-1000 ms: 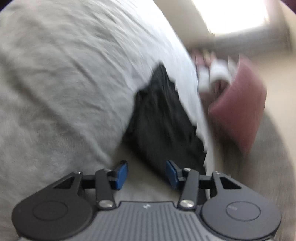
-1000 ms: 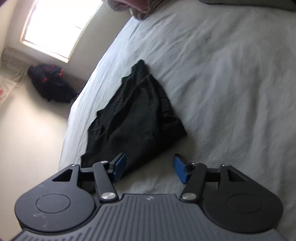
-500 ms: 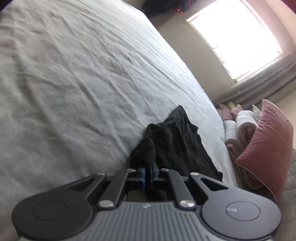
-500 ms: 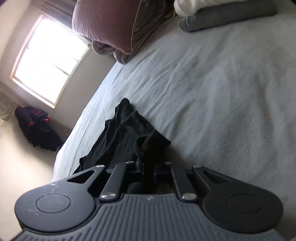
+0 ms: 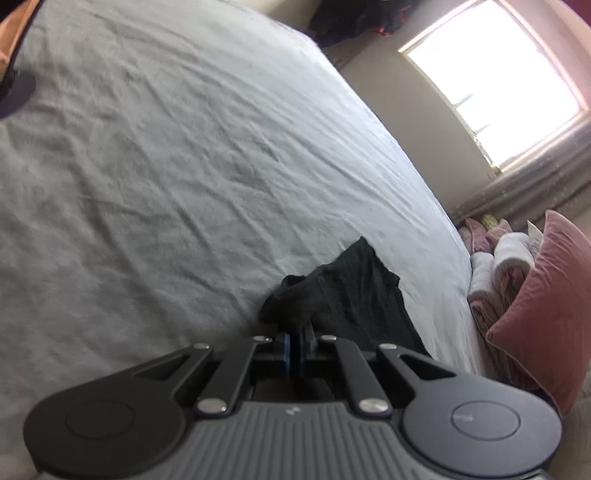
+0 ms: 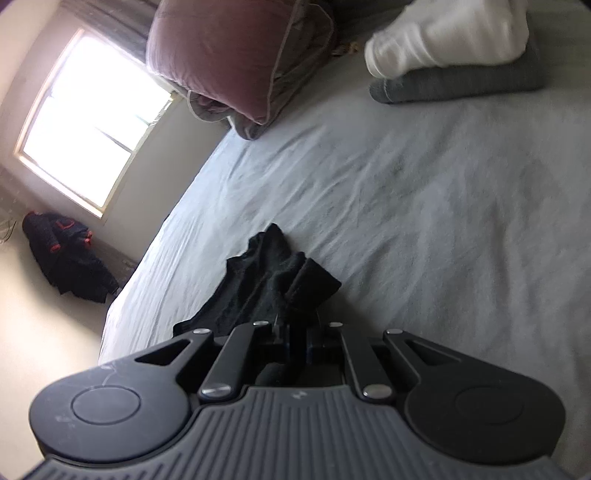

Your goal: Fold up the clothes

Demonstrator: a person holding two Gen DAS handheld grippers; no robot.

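Where the left wrist view looks down its fingers, the left gripper (image 5: 295, 349) stands pinched tight on a bunched edge of the black garment (image 5: 351, 295), which lies low and centre in the frame on the bed sheet (image 5: 166, 166). That sheet is pale grey, finely wrinkled, and fills the left and middle of the picture. Its far edge curves from the top centre down to the lower right. Beyond it, at upper right, a bright window (image 5: 491, 74) glares in a beige wall, with a grey curtain (image 5: 535, 177) beneath. A dusty-pink cushion (image 5: 543, 306) leans at the right edge beside rolled white and pink linens (image 5: 498, 266).

From the right wrist view, the right gripper (image 6: 295, 339) is likewise clamped on a fold of the same garment (image 6: 269, 280), just above the tool at centre. The sheet (image 6: 443, 221) spreads to the right; the window (image 6: 92, 122) sits at upper left, and a dark bundle with red trim (image 6: 62, 254) rests on the pale floor at left. Across the top lie a pink cushion (image 6: 221, 51), a white cloth (image 6: 443, 33) and a grey folded item (image 6: 461, 85) under it.
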